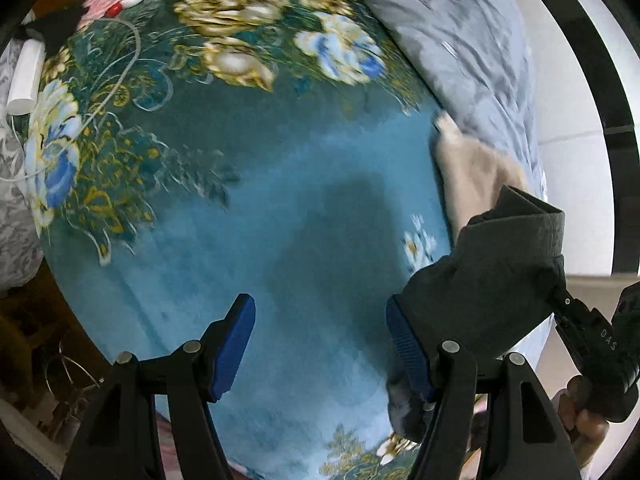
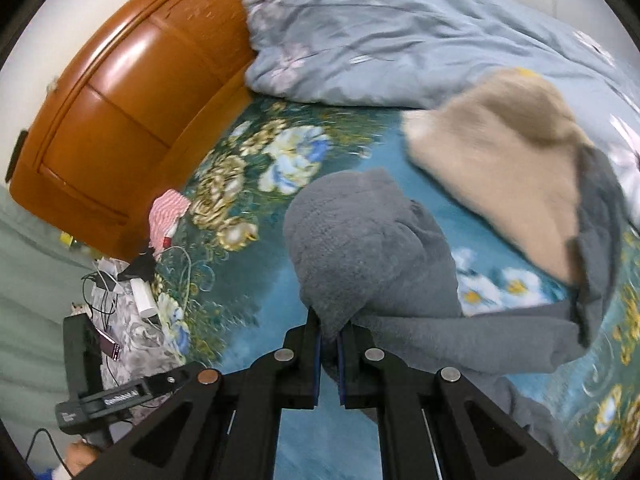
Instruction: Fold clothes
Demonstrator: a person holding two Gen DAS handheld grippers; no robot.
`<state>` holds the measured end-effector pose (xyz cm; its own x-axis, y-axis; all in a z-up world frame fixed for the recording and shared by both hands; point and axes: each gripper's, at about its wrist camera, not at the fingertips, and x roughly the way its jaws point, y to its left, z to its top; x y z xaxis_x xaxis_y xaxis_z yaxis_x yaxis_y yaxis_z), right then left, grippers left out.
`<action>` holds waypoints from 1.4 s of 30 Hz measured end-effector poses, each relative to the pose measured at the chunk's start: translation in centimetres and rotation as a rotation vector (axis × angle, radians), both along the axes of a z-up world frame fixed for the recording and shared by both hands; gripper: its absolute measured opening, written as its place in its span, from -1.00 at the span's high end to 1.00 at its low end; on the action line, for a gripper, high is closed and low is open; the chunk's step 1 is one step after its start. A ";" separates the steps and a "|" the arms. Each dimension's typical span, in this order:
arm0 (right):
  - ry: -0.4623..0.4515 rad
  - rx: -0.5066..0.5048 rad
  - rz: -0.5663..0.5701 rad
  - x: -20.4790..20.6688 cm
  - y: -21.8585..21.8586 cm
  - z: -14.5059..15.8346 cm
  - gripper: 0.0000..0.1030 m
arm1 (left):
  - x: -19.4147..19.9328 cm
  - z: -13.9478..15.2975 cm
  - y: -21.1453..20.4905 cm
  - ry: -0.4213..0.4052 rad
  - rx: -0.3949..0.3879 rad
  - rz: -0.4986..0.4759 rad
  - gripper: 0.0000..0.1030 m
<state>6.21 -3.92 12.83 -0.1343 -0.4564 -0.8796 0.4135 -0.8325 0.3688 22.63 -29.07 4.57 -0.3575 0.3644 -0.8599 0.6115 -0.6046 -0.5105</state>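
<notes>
While pinched in right gripper (image 2: pixel 329 344), fuzzy grey garment (image 2: pixel 360 240), rumpled, bulging.

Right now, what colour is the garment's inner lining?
Beige lining inside the grey garment; the right wrist view shows it best.

Soft indoor light, motion blur, fisheye warping

We saw a bed spread with a teal floral blanket (image 2: pixel 256 280), its orange wooden headboard (image 2: pixel 120 112) rising behind it. Against the headboard lay a pale blue quilt (image 2: pixel 380 40); beyond it stood a white wall (image 1: pixel 580 80).
</notes>
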 end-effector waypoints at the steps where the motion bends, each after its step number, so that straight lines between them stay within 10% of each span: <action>1: -0.008 0.007 0.014 -0.3 -1.8 -0.4 0.88 | 0.1 -0.5 -1.1 -0.006 0.010 0.013 -0.34; 11: -0.213 0.371 0.098 1.1 -13.3 -13.1 0.84 | 3.1 -6.1 -8.7 -0.103 0.111 0.133 -0.34; 15: -0.182 0.434 0.139 2.0 -14.6 -13.2 0.77 | 2.9 -7.1 -9.6 -0.111 0.144 0.141 -0.34; 19: -0.189 0.366 0.140 1.6 -14.3 -11.5 0.07 | 2.1 -7.6 -9.5 -0.110 0.176 0.129 -0.34; 24: -0.159 0.290 0.066 0.6 -12.3 -8.5 -0.14 | 0.5 -7.6 -8.3 -0.105 0.193 0.086 -0.34; 42: -0.257 0.318 -0.778 3.8 23.3 -4.8 -0.23 | -9.9 -9.0 -0.1 -0.195 0.112 -0.114 -0.34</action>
<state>10.05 19.37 8.03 -0.0855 -0.0464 -0.9953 -0.3780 -0.9227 0.0756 12.76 -29.19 -4.46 -0.1402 0.4898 -0.8605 0.6361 -0.6214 -0.4573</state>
